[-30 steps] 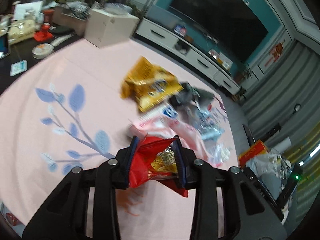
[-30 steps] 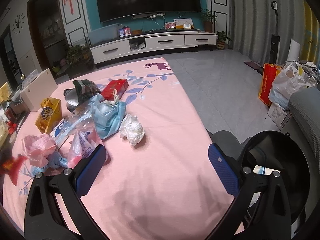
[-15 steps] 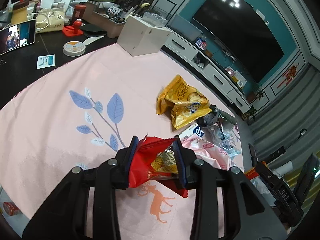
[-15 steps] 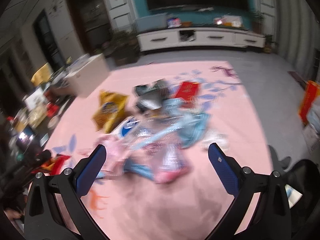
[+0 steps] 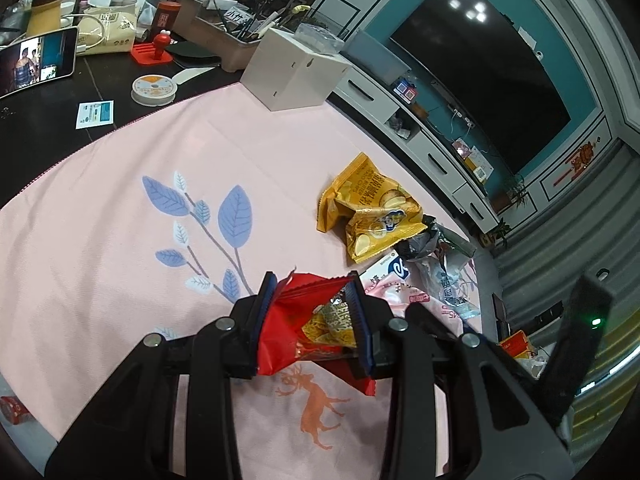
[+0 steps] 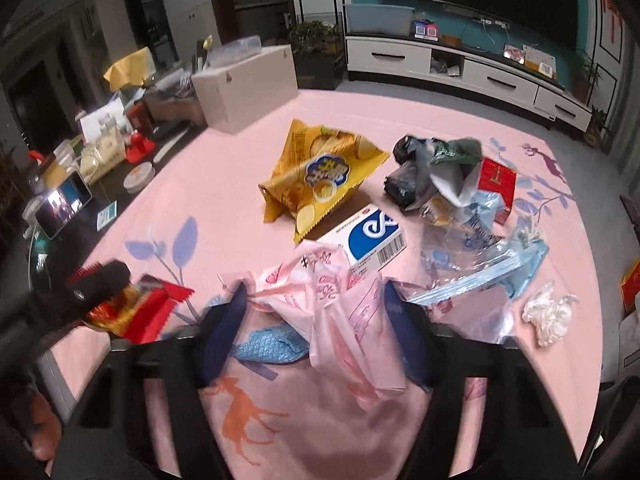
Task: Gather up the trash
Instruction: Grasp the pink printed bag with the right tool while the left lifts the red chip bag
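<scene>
Pink leaf-and-deer-print tablecloth [image 6: 460, 120], yellow chip bag [image 6: 320, 168] centre, white-blue box [image 6: 368, 236] just near of it, red box [image 6: 498, 184] right, crumpled tissue [image 6: 548, 314] near right, white carton [image 6: 244, 84] far left.

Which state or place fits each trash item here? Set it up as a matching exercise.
Items:
1. red snack wrapper
2. pink plastic bag
3. yellow chip bag
4. white crumpled tissue

States:
A. lying alone near the cloth's right edge
B. clamped in the left gripper
C. between the right gripper fingers
D. lying beside the blue-and-white box

Pairs: 1-B, 2-C, 3-D, 4-A
</scene>
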A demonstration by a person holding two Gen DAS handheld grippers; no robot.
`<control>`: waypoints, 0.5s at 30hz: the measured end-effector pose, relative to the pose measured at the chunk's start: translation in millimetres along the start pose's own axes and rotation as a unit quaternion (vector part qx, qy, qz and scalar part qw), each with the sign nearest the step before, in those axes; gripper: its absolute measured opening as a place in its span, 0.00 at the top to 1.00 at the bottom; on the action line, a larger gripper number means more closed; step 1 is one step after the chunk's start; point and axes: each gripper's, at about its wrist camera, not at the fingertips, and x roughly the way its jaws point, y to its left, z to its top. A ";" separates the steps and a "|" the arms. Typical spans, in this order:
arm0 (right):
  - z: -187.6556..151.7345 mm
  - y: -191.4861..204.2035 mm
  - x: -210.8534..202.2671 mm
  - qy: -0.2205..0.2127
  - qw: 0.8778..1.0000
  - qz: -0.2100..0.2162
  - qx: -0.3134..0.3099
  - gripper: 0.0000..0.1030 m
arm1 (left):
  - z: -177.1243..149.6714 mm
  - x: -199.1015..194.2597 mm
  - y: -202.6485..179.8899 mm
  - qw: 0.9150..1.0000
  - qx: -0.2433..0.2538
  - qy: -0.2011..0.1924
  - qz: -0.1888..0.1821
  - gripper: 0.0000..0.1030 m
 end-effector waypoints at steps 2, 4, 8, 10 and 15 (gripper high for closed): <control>-1.9 -5.1 -0.9 0.002 1.000 0.000 0.007 0.75 | -0.1 0.0 -1.9 1.000 0.002 -0.001 -0.002 0.65; -1.1 -8.3 -11.2 -0.012 1.000 0.004 0.011 0.84 | -0.7 0.8 -3.4 1.000 0.002 0.000 -0.004 0.65; -0.6 -22.9 -52.8 -0.066 0.997 0.014 0.031 0.85 | -5.3 0.1 -15.1 1.000 0.020 -0.003 -0.010 0.65; -1.4 -29.1 -70.6 -0.086 0.996 0.011 0.037 0.85 | -8.2 0.1 -23.2 0.999 0.031 -0.003 -0.018 0.65; -15.1 -54.4 -120.1 -0.133 0.989 0.002 0.064 0.85 | -17.5 4.9 -40.5 0.998 0.048 0.007 -0.029 0.65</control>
